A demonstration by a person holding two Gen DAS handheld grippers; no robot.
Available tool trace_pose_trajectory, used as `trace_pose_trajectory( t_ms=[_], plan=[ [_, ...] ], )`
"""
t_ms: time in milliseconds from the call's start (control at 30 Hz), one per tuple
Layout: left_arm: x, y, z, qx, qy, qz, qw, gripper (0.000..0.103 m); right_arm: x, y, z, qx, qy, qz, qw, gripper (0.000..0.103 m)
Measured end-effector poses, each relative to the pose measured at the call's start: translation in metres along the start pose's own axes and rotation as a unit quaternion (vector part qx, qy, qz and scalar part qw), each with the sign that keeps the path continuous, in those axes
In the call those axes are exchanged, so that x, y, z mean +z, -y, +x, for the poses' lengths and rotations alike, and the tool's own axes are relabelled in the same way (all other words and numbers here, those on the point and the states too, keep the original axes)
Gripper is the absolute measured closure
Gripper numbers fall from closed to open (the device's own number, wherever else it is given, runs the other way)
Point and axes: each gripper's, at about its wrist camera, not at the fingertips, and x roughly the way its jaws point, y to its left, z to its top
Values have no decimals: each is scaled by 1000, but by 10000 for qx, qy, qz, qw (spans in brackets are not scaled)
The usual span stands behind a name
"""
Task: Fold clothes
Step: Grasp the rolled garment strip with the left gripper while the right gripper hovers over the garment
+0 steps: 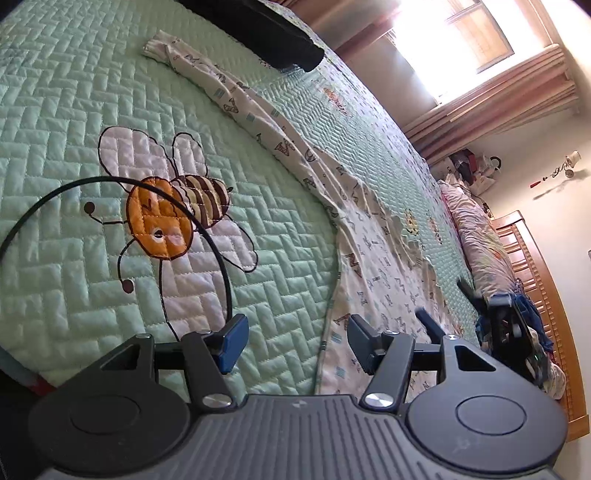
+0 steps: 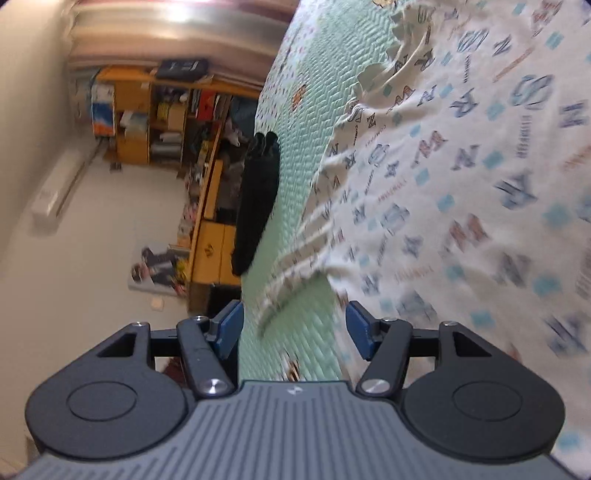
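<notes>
A white garment printed with letters (image 1: pixel 373 258) lies spread on the green quilted bed cover (image 1: pixel 66 110), one long sleeve (image 1: pixel 229 92) stretched toward the far end. My left gripper (image 1: pixel 295 341) is open and empty, low over the garment's near hem edge. In the right wrist view the same garment (image 2: pixel 461 177) fills the right side, blurred, with a sleeve (image 2: pixel 295 258) trailing over the cover. My right gripper (image 2: pixel 293 328) is open and empty beside the garment's edge. The right gripper also shows in the left wrist view (image 1: pixel 506 325) at the garment's far side.
A black garment (image 1: pixel 266 33) lies at the far end of the bed; it also shows in the right wrist view (image 2: pixel 256 199). A bee picture (image 1: pixel 166 218) is stitched on the cover. Pillows (image 1: pixel 480 236) and a wooden headboard (image 1: pixel 539 295) are at right. Cluttered shelves (image 2: pixel 166 118) stand beyond the bed.
</notes>
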Motion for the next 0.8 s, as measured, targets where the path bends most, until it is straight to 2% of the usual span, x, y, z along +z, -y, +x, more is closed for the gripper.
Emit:
trace_pose_trajectory(
  t_ms=[100,167,233,300,433,533,667,800],
  plan=[
    [12,-10,2,44,167,-243,9996,39,2,15,21,-139,-79,222,9996,38],
    [26,-19,2,62,344,-505,9981,34,-4,26,25,-212,-235,311,9990,38],
    [44,-30,5,116,542,-795,9953,27,-15,34,17,-100,-326,289,9990,38],
    [66,-41,10,290,746,-1058,9912,26,-23,35,0,14,-344,110,9993,38],
    [111,-66,27,456,1106,-1706,9780,26,-42,33,-37,-70,-347,-341,9988,38],
    [140,-79,44,556,1204,-2053,9697,26,-55,30,-61,19,-365,-578,9977,37],
    [173,-92,68,671,1214,-2377,9614,24,-54,37,-71,51,-233,-423,9988,34],
    [205,-95,85,638,1258,-2509,9577,11,-49,44,-68,17,-155,-270,9995,34]
  ],
)
